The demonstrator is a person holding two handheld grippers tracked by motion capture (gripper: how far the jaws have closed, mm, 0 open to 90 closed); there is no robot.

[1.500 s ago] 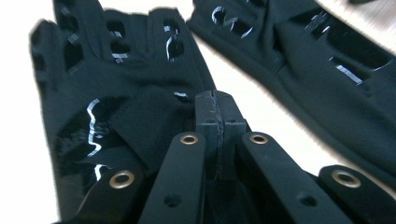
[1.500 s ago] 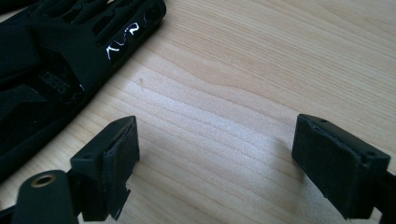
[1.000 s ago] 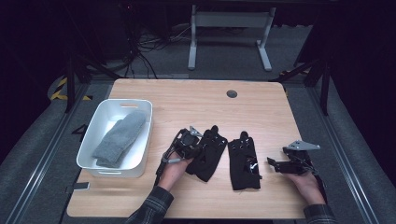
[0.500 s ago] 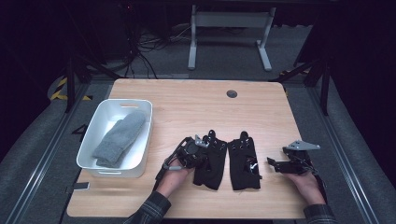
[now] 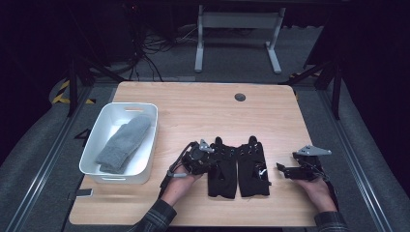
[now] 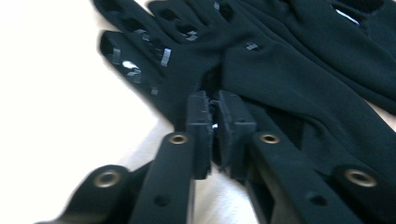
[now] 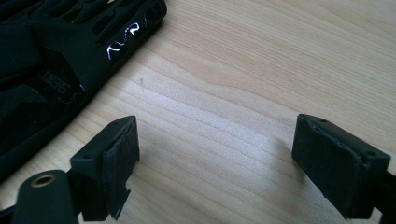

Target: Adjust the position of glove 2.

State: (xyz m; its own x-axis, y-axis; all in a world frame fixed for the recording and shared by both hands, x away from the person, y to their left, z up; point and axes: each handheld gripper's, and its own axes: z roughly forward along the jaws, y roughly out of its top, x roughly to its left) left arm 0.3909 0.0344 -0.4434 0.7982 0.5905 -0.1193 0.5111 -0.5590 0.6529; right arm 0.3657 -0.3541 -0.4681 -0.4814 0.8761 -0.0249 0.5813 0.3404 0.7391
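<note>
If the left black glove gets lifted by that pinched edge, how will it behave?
The left black glove lies flat like thin fabric, so it would likely droop limply. It looks light. The left hand-held gripper, jaws just opening, may let it slip.

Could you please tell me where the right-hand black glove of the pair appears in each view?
High view: the right-hand glove lies low centre, beside its twin.
Left gripper view: it is in the top right corner.
Right gripper view: it is at the upper left.
Shared landmark: the wooden table under it.
</note>
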